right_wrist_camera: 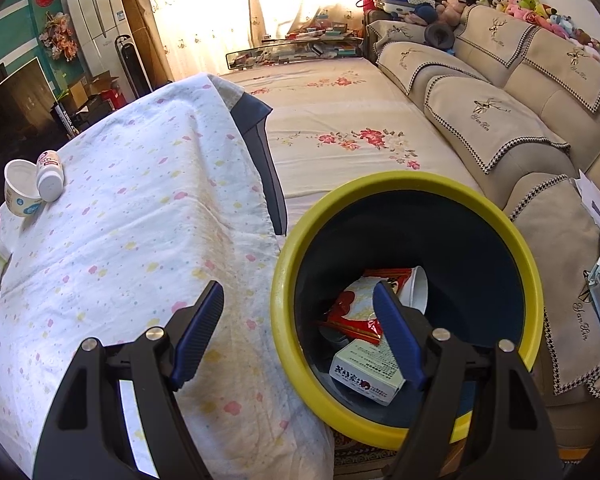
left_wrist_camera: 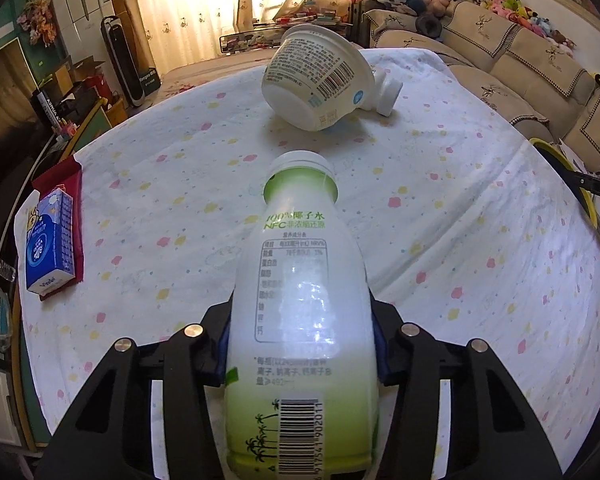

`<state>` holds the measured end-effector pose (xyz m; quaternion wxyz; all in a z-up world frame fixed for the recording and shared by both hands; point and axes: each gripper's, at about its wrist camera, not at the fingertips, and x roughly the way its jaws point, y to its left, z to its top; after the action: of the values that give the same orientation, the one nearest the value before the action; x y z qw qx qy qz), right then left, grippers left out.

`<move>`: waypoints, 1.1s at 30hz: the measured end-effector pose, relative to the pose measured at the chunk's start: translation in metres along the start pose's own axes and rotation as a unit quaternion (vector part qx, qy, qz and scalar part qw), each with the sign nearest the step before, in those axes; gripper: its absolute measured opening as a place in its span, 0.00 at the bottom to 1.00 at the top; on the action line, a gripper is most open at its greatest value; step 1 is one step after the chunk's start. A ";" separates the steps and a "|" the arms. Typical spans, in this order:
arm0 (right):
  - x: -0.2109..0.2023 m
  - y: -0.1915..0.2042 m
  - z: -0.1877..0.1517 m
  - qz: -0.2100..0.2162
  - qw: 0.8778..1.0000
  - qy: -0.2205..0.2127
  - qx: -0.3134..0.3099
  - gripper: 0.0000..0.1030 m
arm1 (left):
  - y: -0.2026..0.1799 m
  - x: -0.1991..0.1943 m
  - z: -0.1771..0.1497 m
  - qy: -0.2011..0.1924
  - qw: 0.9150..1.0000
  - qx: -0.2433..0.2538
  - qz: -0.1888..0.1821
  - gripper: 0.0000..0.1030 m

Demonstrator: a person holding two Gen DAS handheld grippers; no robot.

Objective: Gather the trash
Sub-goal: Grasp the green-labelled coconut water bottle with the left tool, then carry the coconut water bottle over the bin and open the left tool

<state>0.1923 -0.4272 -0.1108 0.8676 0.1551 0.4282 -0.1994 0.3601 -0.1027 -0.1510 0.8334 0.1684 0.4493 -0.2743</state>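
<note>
Left gripper (left_wrist_camera: 300,344) clamps one white-green plastic bottle (left_wrist_camera: 300,300); right gripper (right_wrist_camera: 300,332) gapes wide, lower centre, above one yellow-rimmed bin (right_wrist_camera: 400,184) holding three discarded items.

You stood in a home living room, beige sofa (right_wrist_camera: 500,92) with plush toys (right_wrist_camera: 540,8), curtained window (right_wrist_camera: 204,0), television (right_wrist_camera: 16,96).

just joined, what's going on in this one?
Trash pickup off a cloth-covered table. The left gripper is shut on a coconut water bottle. The right gripper is open and empty over the yellow-rimmed bin, which already holds wrappers and a small box. A tipped white cup and a small white bottle still lie on the table.
</note>
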 end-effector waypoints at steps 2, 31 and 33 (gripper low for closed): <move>-0.001 0.000 -0.001 0.002 1.000 -0.001 0.000 0.71 | -0.004 -0.003 -0.001 -0.003 1.000 0.004 0.009 0.49; -0.068 -0.083 -0.021 -0.013 0.997 -0.068 0.040 0.71 | -0.258 -0.066 0.069 -0.074 0.976 0.173 -0.109 0.50; -0.072 -0.095 -0.024 -0.017 0.996 -0.070 0.049 0.71 | -0.289 -0.059 0.079 -0.071 0.970 0.193 -0.128 0.50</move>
<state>0.0905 -0.4840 -0.0768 0.8832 0.1757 0.3588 -0.2455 0.2097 -0.3556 -0.0690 0.7729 0.2476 0.3453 -0.4713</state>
